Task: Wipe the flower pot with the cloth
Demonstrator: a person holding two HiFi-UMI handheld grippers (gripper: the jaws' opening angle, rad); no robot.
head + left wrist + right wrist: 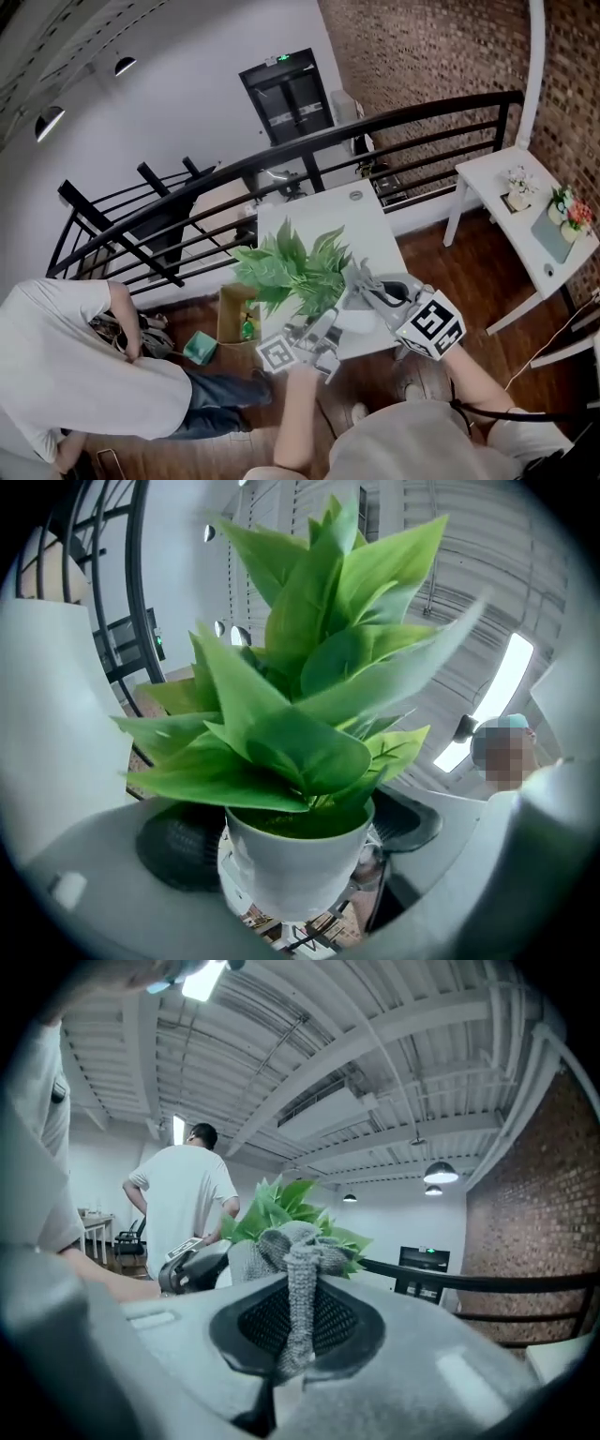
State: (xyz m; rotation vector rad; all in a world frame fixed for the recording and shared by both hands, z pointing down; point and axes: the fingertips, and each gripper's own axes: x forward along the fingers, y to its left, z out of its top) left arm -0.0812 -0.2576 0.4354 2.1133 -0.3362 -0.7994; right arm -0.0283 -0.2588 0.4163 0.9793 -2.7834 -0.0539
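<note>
Left tool [317, 337] clamped on flower pot [298, 869], right tool [296, 1330] pinching cloth [298, 1260] beside leaves [295, 267]; railing [403, 117] beyond bench [370, 220].

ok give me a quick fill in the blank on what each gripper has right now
1. The left gripper is shut on a white flower ____.
2. The right gripper is shut on a grey knitted ____.
3. The plant's leaves are ____ in colour.

Missing words: pot; cloth; green.
</note>
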